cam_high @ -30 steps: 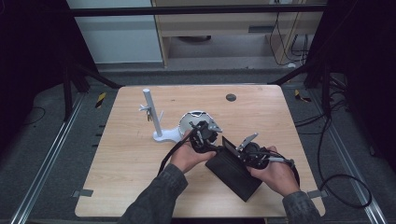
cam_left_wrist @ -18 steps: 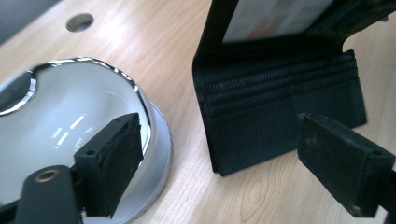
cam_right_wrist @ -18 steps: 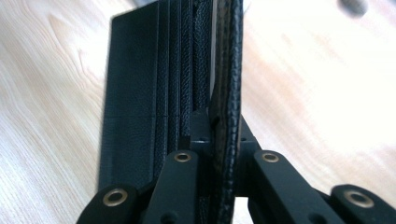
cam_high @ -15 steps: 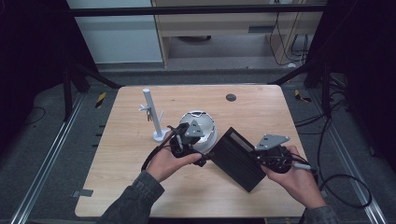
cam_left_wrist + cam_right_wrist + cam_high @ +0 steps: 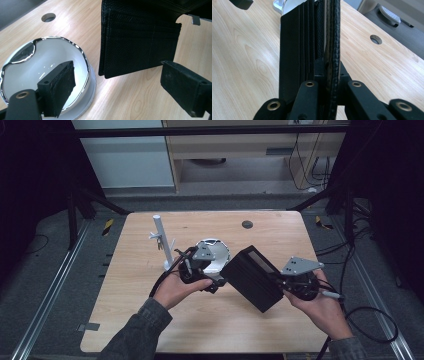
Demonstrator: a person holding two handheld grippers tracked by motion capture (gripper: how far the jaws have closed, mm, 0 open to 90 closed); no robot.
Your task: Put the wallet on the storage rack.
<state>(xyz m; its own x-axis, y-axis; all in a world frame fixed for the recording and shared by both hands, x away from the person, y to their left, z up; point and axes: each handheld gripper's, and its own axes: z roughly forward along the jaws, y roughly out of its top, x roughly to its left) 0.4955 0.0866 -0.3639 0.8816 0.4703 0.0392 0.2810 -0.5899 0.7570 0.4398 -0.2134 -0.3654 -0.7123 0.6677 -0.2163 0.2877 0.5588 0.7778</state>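
A black leather wallet (image 5: 251,276) stands tilted on edge at the table's middle, its card slots (image 5: 140,42) facing my left gripper. My right gripper (image 5: 278,283) is shut on one outer flap (image 5: 332,50), and the card-slot panels (image 5: 297,47) fan out to the left of it. My left gripper (image 5: 218,283) sits just left of the wallet, open, with nothing between its jaws. In the left gripper view the wallet's lower edge hangs beyond the left gripper (image 5: 122,86), apart from both pads.
A round chrome-rimmed white dish (image 5: 212,252) (image 5: 45,67) lies right behind the left gripper. A white upright post (image 5: 162,240) stands on a base to its left. A cable hole (image 5: 247,224) (image 5: 375,39) is near the table's far edge. Bare wood lies in front.
My left gripper let go of the wallet, opened and drew back to the left. The right gripper moved right with the wallet, which has swung open and tilted up.
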